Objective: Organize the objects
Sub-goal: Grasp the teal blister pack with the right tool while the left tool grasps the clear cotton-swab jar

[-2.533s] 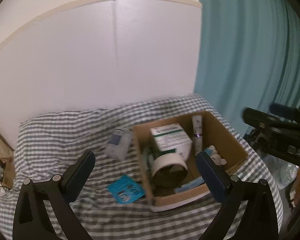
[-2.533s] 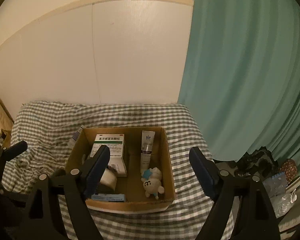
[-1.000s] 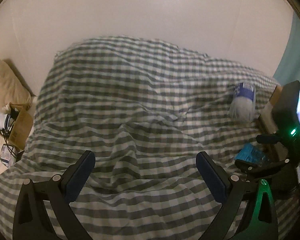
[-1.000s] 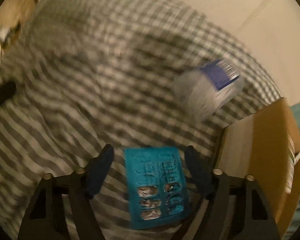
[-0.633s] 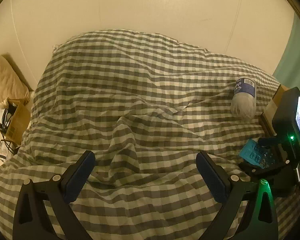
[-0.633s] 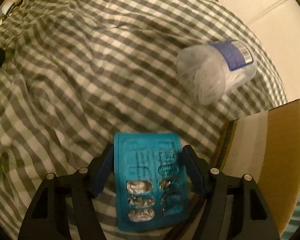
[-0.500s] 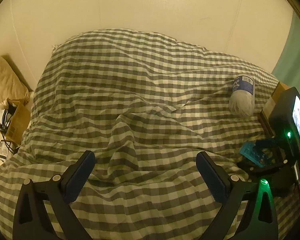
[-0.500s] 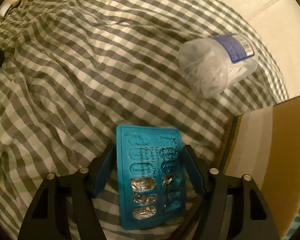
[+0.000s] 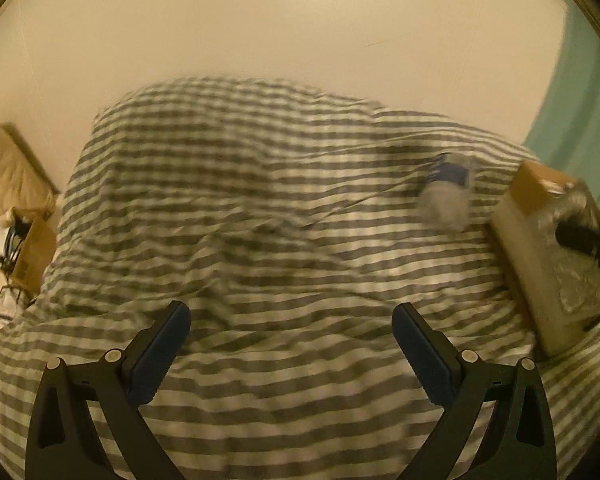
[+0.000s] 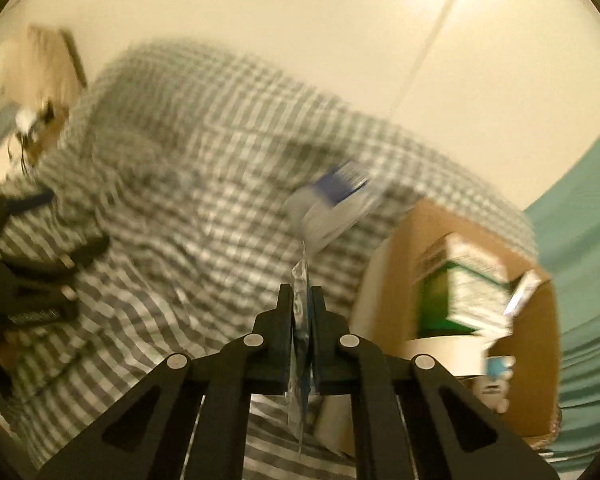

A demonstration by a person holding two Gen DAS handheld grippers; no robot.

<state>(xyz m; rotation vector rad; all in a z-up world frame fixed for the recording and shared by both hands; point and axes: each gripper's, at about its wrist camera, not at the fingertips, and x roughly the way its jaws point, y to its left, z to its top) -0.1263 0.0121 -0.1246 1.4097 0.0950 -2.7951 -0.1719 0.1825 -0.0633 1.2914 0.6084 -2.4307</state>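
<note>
My right gripper (image 10: 301, 294) is shut on the blue blister pack of pills (image 10: 301, 280), held edge-on and lifted off the bed. The open cardboard box (image 10: 384, 280) lies just to its right, with a green and white medicine box (image 10: 466, 280) and other items inside. A clear jar with a blue label (image 10: 332, 204) lies on the checked bedcover beyond the pack; it also shows in the left wrist view (image 9: 446, 196). My left gripper (image 9: 290, 340) is open and empty above the bedcover (image 9: 260, 200). The box shows at that view's right edge (image 9: 528, 248).
A white wall rises behind the bed. A teal curtain (image 10: 580, 240) hangs at the right. A pillow (image 9: 4, 168) and a small carton of clutter (image 9: 28, 248) sit at the left of the bed. Both views are motion-blurred.
My right gripper closed on the blister pack and lifted it from the bedcover, swinging toward the box. My left gripper's view tilted up slightly.
</note>
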